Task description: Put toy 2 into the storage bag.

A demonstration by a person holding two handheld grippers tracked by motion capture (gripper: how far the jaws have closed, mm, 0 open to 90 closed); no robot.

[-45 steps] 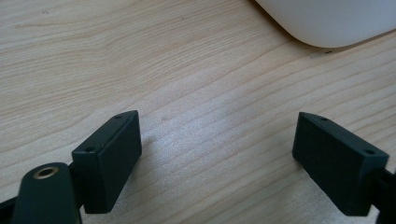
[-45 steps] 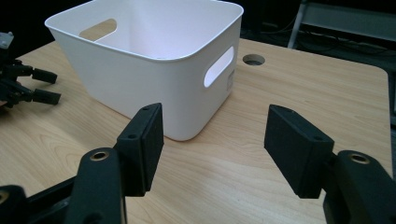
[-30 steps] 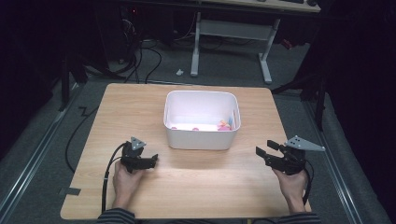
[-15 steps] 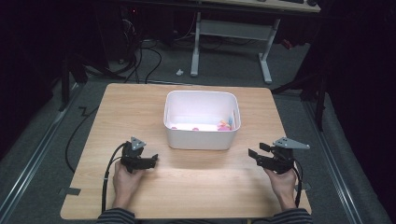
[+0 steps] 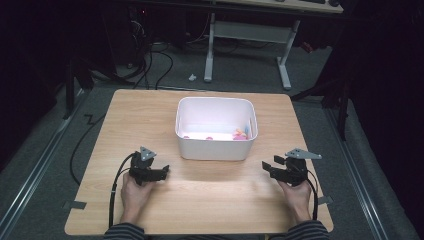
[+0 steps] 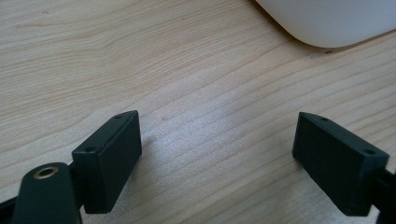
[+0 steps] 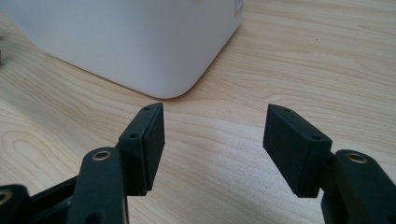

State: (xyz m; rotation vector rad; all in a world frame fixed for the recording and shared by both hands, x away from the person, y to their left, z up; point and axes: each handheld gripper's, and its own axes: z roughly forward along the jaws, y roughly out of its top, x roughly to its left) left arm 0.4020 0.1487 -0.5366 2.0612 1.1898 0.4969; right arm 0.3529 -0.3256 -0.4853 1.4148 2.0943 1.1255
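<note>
The left gripper [image 5: 162, 171] rests on the tabletop [image 5: 145, 115] near the front edge, toward the front left corner. Its jaws stand wide apart with bare wood between them, grasping nothing.

The white bin [image 5: 215, 148] sits at the middle of the tabletop, slightly toward the far edge and well apart from both grippers. It looks like thin moulded plastic with rounded corners and smooth, glossy walls. It is probably light and fairly stiff, though the walls may flex a little under a pinch and the finish may be slippery. The top rim looks like the best place to take hold, with one jaw inside and one outside, ideally on two opposite sides. Small pink and orange pieces [image 5: 240, 134] lie loose on its floor toward the right wall. They would likely slide if the bin tilted, so it should stay level.

The right gripper [image 5: 267, 167] lies near the front right corner, released, with its jaws parted over empty wood.

A small mark shows near the bin's rim in the right gripper view, but it is too cropped to read. No other writing or brand is visible.
</note>
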